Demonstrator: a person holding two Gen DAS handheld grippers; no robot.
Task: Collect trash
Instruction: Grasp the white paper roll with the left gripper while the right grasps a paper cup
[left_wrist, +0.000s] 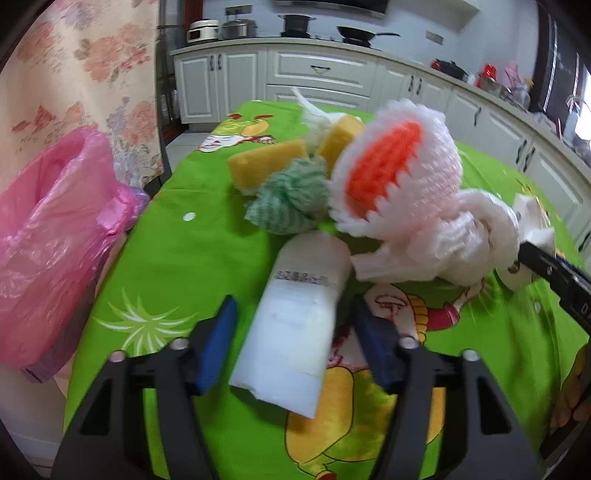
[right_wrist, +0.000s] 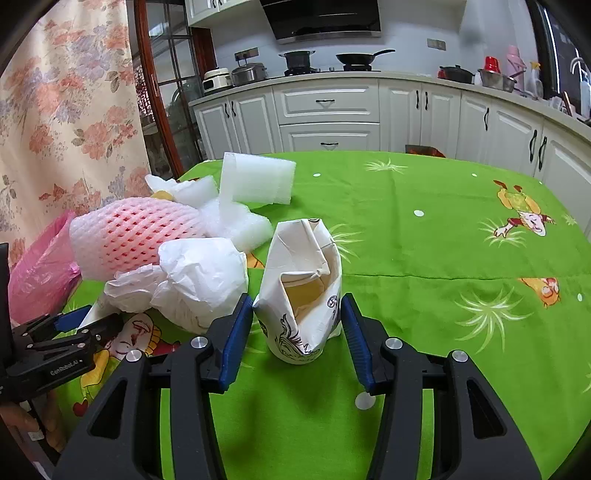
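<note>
While your left gripper (left_wrist: 291, 325) reaches over the green tablecloth (left_wrist: 192, 258), its blue pads spread wide, a white foam sheet (left_wrist: 291, 328) lies flat between them; the blur hides whether either pad touches it. Just past that sheet sits the trash heap: a green-and-white cloth ball (left_wrist: 291, 199), two yellow sponges (left_wrist: 266, 164), a pink foam fruit net (left_wrist: 399, 173) with an orange core, and crumpled white plastic (left_wrist: 476, 236). A pink trash bag (left_wrist: 55, 236) hangs open at the table's left edge.

Your right gripper (right_wrist: 297, 325) also stands wide, its pads flanking a crushed paper cup (right_wrist: 303, 288) that sits upright on the cloth, the left pad at the cup's side and the right one just clear. Crumpled white paper (right_wrist: 199, 277) lies just left of the cup.
</note>
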